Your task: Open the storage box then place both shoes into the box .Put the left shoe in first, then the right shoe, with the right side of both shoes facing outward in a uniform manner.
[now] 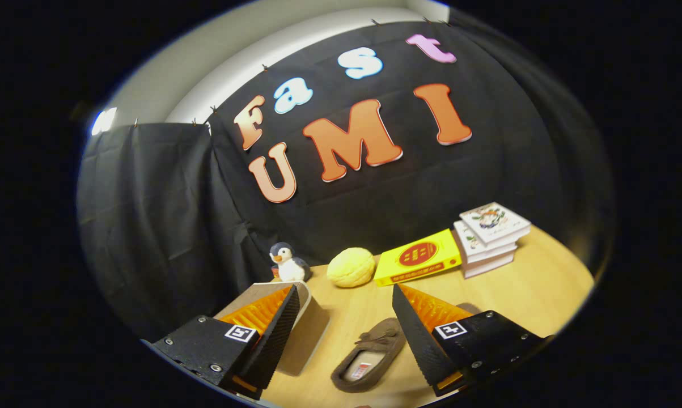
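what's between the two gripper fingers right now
A brown shoe lies on the table between the open fingers of the gripper, untouched, in the gripper view. A box sits behind the left finger.

A dark brown shoe (369,357) with a pale insole and a small red-and-white label is lying on the light wooden table (545,283). A yellow box (417,258) is showing a red oval, beside a pale yellow ball (350,267). A navy-and-white penguin toy (287,262) is wearing an orange beak. The white books (491,235) are carrying colourful cover art.
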The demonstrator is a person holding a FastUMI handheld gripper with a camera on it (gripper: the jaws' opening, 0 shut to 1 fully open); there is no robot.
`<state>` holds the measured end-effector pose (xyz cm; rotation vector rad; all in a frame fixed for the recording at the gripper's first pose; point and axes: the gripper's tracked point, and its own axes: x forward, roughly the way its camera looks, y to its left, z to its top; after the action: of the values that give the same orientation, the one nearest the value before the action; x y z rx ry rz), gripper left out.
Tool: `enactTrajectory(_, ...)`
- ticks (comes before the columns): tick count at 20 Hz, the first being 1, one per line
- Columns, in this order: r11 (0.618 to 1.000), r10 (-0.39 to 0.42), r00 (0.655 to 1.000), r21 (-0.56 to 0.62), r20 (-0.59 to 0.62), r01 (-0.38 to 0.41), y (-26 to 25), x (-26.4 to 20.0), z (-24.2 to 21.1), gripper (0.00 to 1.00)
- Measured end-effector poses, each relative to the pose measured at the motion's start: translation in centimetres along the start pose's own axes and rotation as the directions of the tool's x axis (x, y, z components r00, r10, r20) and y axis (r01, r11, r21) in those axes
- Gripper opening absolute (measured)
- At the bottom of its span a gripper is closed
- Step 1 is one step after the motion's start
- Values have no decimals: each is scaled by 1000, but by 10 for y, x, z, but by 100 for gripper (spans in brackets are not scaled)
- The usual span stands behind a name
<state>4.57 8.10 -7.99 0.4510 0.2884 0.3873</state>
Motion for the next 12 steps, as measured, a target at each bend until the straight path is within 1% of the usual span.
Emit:
enactTrajectory(1, 998, 32, 999, 54, -27, -31, 2, 8, -8, 98)
enactTrajectory(3, 989, 79, 992, 136, -95, -66, 3, 24, -28, 98)
enactTrajectory(5, 980, 131, 978, 169, -163, -103, 8, 36, -47, 98)
enactTrajectory(7, 977, 169, 959, 169, -227, -132, 12, 52, -65, 98)
enactTrajectory(9, 960, 241, 925, 210, -293, -184, 25, 60, -82, 98)
enactTrajectory(10, 946, 287, 899, 244, -331, -212, 33, 62, -91, 98)
enactTrajectory(12, 910, 384, 829, 316, -407, -267, 49, 68, -114, 98)
